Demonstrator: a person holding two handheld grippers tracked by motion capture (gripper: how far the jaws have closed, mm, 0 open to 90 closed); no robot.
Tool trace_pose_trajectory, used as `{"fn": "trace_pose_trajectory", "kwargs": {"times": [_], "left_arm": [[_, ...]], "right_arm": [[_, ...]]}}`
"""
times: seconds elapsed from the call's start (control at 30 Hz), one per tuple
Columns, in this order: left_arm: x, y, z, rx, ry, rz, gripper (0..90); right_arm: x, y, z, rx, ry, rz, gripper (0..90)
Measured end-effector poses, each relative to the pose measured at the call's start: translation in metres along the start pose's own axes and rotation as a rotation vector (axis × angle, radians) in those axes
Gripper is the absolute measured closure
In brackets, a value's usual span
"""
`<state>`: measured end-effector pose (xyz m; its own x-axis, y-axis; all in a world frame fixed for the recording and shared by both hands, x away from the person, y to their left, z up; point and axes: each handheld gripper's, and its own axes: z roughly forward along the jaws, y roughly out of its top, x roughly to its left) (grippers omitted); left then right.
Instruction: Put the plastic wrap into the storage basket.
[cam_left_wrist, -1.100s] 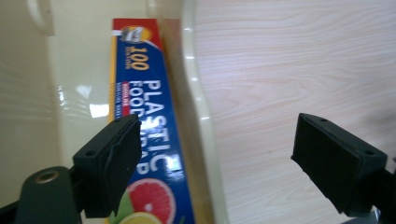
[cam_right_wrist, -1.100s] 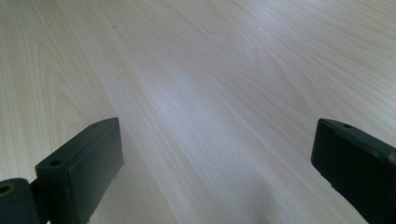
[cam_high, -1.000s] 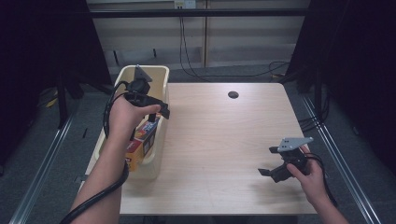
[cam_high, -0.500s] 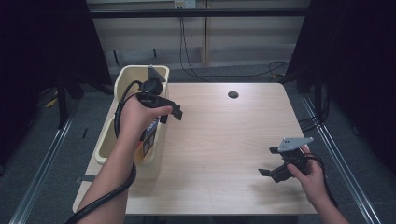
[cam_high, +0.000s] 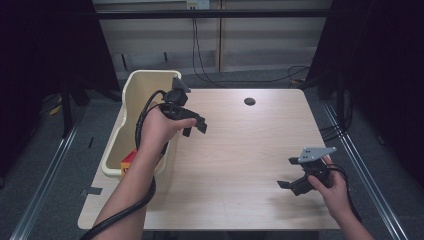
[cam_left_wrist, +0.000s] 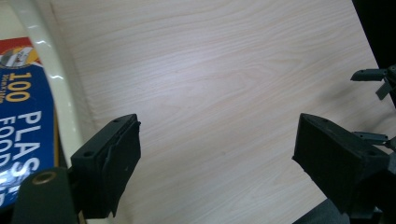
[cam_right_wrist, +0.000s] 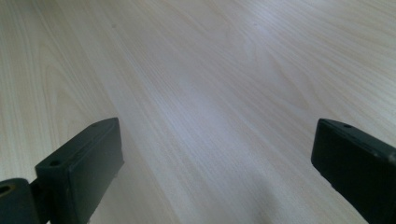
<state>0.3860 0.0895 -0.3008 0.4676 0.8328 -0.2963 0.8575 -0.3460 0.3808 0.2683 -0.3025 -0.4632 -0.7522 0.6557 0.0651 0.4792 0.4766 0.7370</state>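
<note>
Left claw: While the left gripper (cam_high: 192, 125) hangs over the wooden table just right of the bin, upper left of centre in the high view, its jaws stand wide apart with nothing between them; the left gripper view shows bare wood in the gap.
Right claw: the right gripper (cam_high: 290, 186) sits low at the lower right of the high view, jaws spread and empty, with plain tabletop between them in the right gripper view.
Thing in hand: the blue, red and yellow cardboard box of plastic food bags (cam_high: 129, 161) lies inside the cream plastic bin (cam_high: 131, 87), at the bin's near end in the lower left part of the high view; the forearm covers much of it. In the left gripper view its printed face (cam_left_wrist: 21, 126) shows at the left edge, behind the bin's pale rim.
Bin: it stands along the left edge of the light wooden table (cam_high: 240, 150), its near wall close to the forearm.
Cable: the thick black cable from the left gripper loops over the bin's rim and trails down past the table's near left corner.
Risk, bin: I judge that a reach back for the box could knock the bin's rim with a jaw or the forearm and shove the bin off the table's left edge.
Risk, cable: the loop could snag the rim and tip the bin.
Risk, grip: the box lies low against the wall, so the jaws might pinch only a corner and drop it.
</note>
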Motion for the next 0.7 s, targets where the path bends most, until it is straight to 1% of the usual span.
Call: {"fn": "trace_pose_trajectory", "kwargs": {"times": [0.07,0.13,0.17,0.27,0.37,0.4,0.53,0.57,0.63,0.67,0.7], "left_arm": [[-0.003,0.000,0.004,0.001,-0.009,0.010,14.6],[-0.004,0.000,0.005,-0.002,-0.014,0.009,14.7],[-0.006,0.000,0.007,0.000,-0.021,0.020,14.7],[-0.008,-0.001,0.011,0.004,-0.024,0.025,14.7],[-0.009,-0.002,0.016,-0.004,-0.039,0.019,14.7],[-0.009,-0.002,0.017,0.005,-0.038,0.022,14.6],[-0.010,-0.004,0.022,0.009,-0.047,0.020,14.6],[-0.010,-0.004,0.024,0.008,-0.050,0.013,14.6],[-0.010,-0.005,0.027,0.013,-0.061,0.027,14.6],[-0.011,-0.006,0.028,0.008,-0.059,0.023,14.6],[-0.011,-0.006,0.029,0.011,-0.062,0.028,14.6]], "right_arm": [[0.000,0.000,0.000,0.000,0.001,-0.001,1.9],[0.000,0.000,0.000,-0.002,-0.001,-0.004,1.9],[0.000,0.000,0.000,-0.002,0.002,-0.003,1.9],[0.000,0.000,0.000,-0.001,0.003,-0.007,1.9],[0.000,0.000,0.001,-0.002,0.005,-0.008,1.9],[0.000,0.000,0.001,-0.002,0.004,-0.009,1.9],[0.000,0.000,0.000,-0.003,0.000,-0.001,1.9],[0.000,0.000,0.000,-0.003,0.001,-0.002,1.9],[0.000,0.000,0.001,0.000,0.007,-0.008,1.9],[0.000,0.000,0.001,0.000,0.006,-0.007,1.9],[0.000,0.000,0.001,0.000,0.006,-0.007,1.9]]}}
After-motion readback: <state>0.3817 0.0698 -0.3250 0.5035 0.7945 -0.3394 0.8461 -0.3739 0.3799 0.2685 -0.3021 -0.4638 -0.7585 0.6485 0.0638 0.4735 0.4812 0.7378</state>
